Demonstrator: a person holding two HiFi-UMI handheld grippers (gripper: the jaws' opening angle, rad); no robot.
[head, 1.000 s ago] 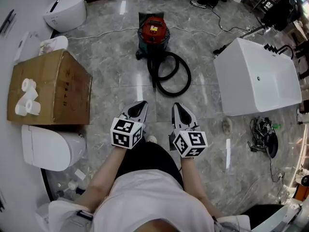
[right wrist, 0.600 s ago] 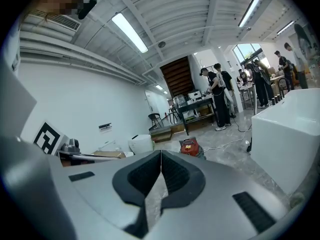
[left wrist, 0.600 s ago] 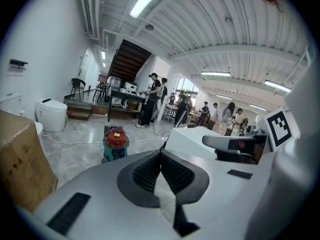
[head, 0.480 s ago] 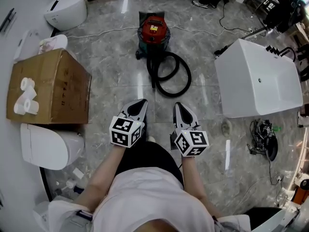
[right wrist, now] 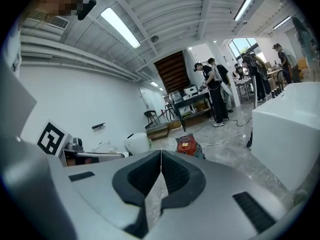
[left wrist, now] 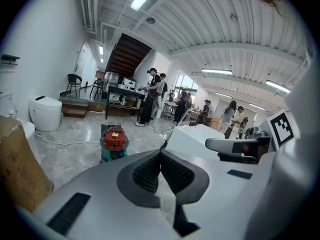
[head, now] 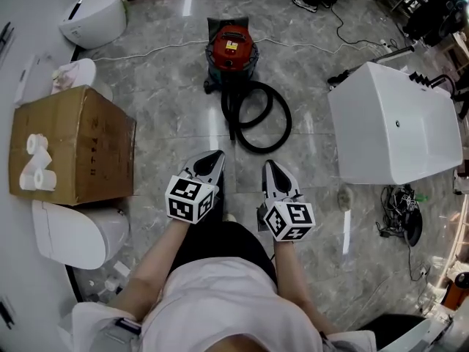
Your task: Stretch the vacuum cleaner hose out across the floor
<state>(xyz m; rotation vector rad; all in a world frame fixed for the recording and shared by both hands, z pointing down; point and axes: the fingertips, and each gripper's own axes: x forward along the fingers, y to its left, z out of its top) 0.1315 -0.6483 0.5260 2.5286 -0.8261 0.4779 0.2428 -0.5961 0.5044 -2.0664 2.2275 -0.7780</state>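
Coiling black hose (head: 231, 112) on glossy marbled floor (head: 165, 105)

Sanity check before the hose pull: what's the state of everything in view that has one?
Vacuum cleaner hose: coiled in loops on the floor, not stretched.
Vacuum cleaner: upright on the floor.
Left claw: shut, empty.
Right claw: shut, empty.
Cardboard box: closed, paper rolls on top.
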